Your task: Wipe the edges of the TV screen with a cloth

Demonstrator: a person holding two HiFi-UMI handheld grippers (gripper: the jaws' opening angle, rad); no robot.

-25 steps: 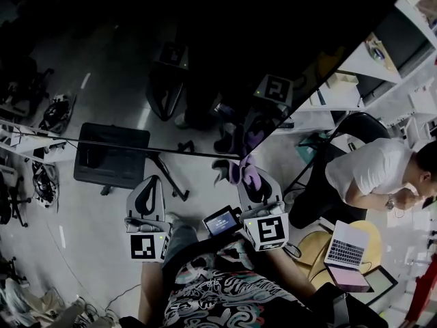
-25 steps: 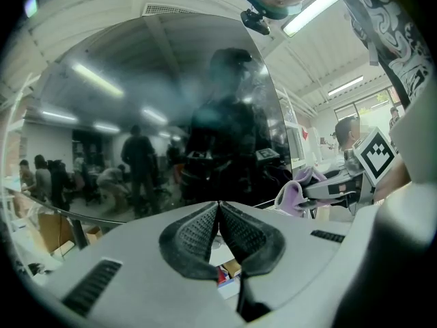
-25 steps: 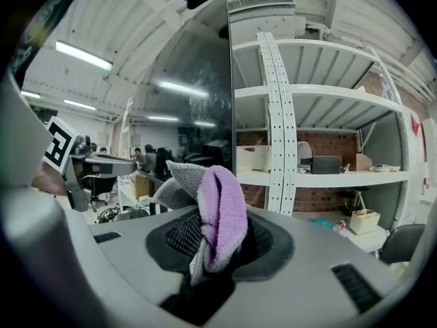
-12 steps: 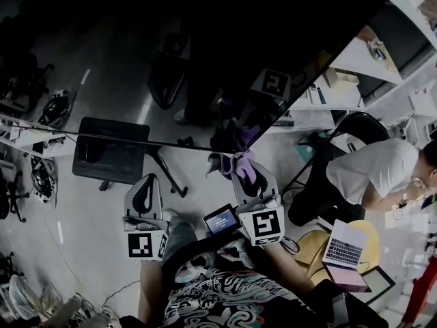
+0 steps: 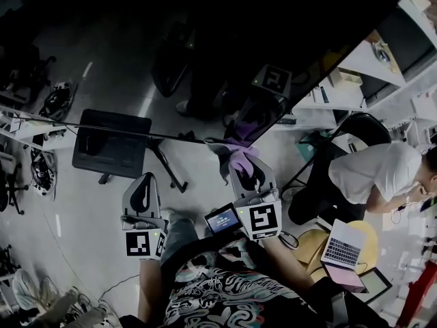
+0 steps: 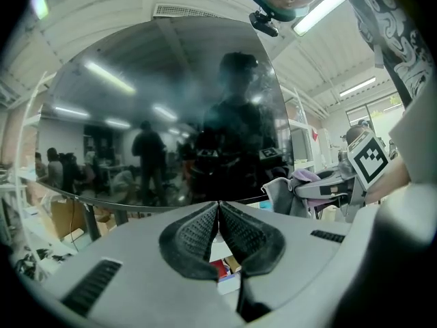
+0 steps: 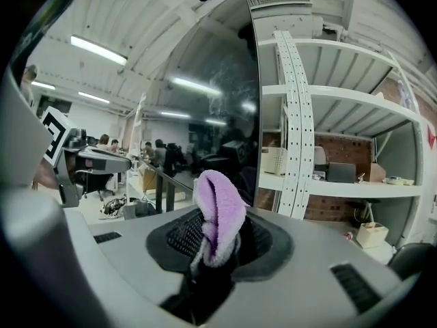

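The TV screen (image 5: 205, 60) is a large dark reflective panel across the top of the head view. Its lower edge runs in from the left and meets its right edge just ahead of me. My right gripper (image 5: 240, 168) is shut on a purple cloth (image 5: 240, 158), and the cloth sits at that lower right corner of the screen. In the right gripper view the cloth (image 7: 217, 210) sticks up between the pads, with the screen (image 7: 218, 115) close ahead. My left gripper (image 5: 142, 182) hangs below the lower edge, shut and empty (image 6: 218, 207). The right gripper (image 6: 321, 186) also shows in the left gripper view.
A black stand base (image 5: 113, 149) sits on the floor under the screen's lower edge. White shelves (image 5: 355, 67) stand right of the screen. A person in a white shirt (image 5: 372, 173) sits at the right by an open laptop (image 5: 345, 244). Cables and gear lie at the far left (image 5: 41, 176).
My right gripper has carried the cloth a little up and left, onto the screen's lower right corner. The left gripper has hardly moved.
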